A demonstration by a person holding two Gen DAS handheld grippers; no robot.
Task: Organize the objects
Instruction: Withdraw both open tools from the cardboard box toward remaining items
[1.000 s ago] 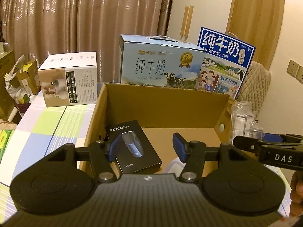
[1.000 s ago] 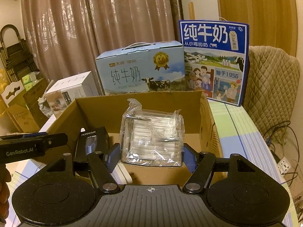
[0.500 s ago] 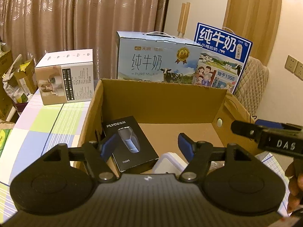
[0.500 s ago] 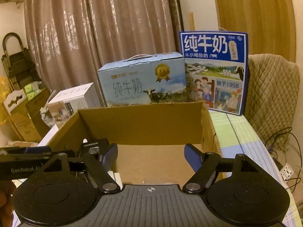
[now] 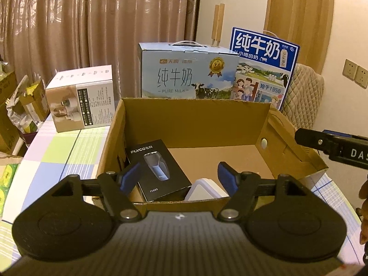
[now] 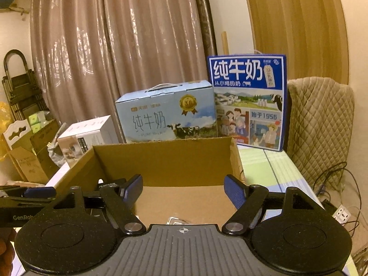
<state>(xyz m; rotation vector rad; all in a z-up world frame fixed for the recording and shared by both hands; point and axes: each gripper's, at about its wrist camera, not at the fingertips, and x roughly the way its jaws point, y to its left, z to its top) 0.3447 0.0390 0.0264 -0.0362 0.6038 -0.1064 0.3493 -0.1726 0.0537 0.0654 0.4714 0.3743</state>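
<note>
Left gripper [image 5: 179, 174] over cardboard box [image 5: 195, 119] — jaws opening, nothing between. Right gripper [image 6: 183, 187] wide apart, empty. Black shaver box [image 5: 158, 169] inside, near-left corner — white item [image 5: 203, 189] beside it.

cardboard box [image 5: 195, 124]: open, upright | black shaver box [image 5: 158, 168]: flat, inside left | white item [image 5: 202, 191]: near wall

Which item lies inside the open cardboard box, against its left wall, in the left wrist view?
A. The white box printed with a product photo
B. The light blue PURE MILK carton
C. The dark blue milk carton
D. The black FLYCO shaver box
D: the black FLYCO shaver box lies on the floor of the cardboard box, by its left wall; the other cartons stand outside it.
</note>
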